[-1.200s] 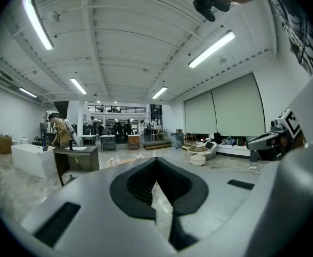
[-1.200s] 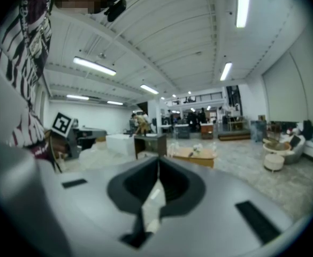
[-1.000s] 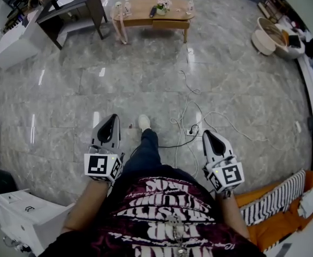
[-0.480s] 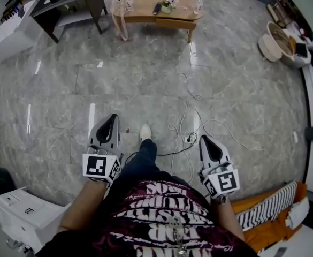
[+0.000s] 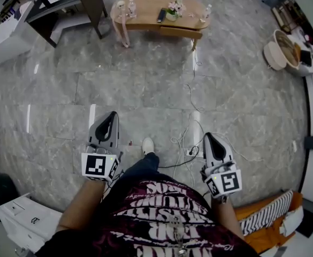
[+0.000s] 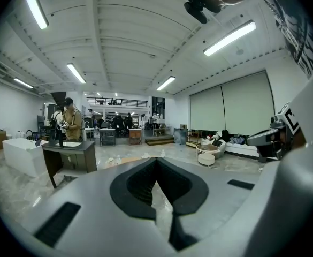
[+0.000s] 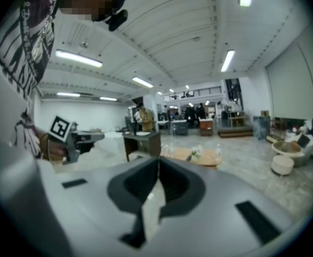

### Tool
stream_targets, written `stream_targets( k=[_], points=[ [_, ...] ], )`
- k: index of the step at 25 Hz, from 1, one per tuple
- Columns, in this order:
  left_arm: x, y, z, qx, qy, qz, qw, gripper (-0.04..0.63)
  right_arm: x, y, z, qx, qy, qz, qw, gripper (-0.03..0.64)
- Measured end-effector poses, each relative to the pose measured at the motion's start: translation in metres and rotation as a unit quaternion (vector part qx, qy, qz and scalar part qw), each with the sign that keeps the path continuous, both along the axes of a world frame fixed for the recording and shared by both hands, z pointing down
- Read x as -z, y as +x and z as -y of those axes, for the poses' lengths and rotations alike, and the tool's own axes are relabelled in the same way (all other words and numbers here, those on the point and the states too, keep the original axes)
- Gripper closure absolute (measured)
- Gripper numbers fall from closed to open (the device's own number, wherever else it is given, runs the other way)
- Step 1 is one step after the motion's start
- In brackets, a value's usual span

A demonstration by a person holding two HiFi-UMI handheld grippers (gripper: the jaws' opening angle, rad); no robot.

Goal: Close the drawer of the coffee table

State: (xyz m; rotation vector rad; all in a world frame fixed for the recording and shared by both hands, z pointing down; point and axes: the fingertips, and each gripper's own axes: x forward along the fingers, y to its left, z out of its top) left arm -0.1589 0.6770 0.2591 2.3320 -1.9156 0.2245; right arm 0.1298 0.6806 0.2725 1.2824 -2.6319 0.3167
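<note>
Coffee table (image 5: 145, 15) well ahead across the marble floor (image 5: 145, 90), its drawer (image 5: 181, 32) standing out.
The left gripper (image 5: 109, 119) has its jaws pressed together on nothing. The drawer juts from the table's right front. The right gripper (image 5: 208, 139), beside loose floor cables (image 5: 182, 142), is likewise closed and empty.
</note>
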Motion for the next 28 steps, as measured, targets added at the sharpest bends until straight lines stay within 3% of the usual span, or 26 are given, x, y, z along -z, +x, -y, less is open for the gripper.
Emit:
stream_targets(
  k=[8,18,28],
  points=[
    [-0.014,-0.043,0.054,0.012,-0.009,-0.025,0.9996,0.572,0.007,-0.040,0.062,0.003,0.004,-0.009,1.000,0.581],
    [-0.015,-0.047,0.074,0.000,-0.009,-0.032,0.9995,0.572,0.016,-0.018,0.078,-0.040,0.011,-0.012,0.999,0.582],
    [-0.010,-0.053,0.085,0.021,-0.007,-0.031,0.9993,0.572,0.009,-0.020,0.088,-0.025,0.012,0.006,1.000,0.581]
  ],
)
